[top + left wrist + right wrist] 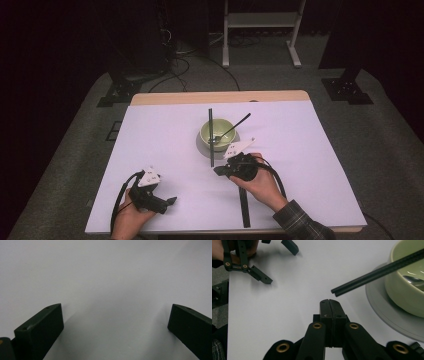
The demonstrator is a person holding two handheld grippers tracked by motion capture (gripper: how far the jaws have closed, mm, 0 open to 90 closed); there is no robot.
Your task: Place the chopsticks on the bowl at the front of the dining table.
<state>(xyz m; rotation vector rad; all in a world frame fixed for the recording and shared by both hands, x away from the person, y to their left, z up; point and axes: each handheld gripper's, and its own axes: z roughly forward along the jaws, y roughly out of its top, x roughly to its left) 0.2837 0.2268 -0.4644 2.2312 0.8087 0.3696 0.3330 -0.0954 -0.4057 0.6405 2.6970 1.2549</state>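
Note:
A pale green bowl (216,132) stands on a grey plate (202,147) at the table's middle. A black-handled utensil (235,126) leans in the bowl. A pair of black chopsticks (211,135) lies across the bowl's rim, its near end (335,292) just past my right gripper (329,302). That gripper (219,170) is shut with nothing between its jaws and points left, beside the plate. My left gripper (169,202) rests at the front left, apart from the bowl. Its jaws stand wide open over bare table (115,320). The right gripper view also has it (278,261), open.
A black strip (244,207) lies on the white table top (310,165) under the right forearm, near the front edge. Bowl wall (404,290) and plate rim (387,315) sit close on the right gripper's right. Stands and cables are on the floor beyond the table.

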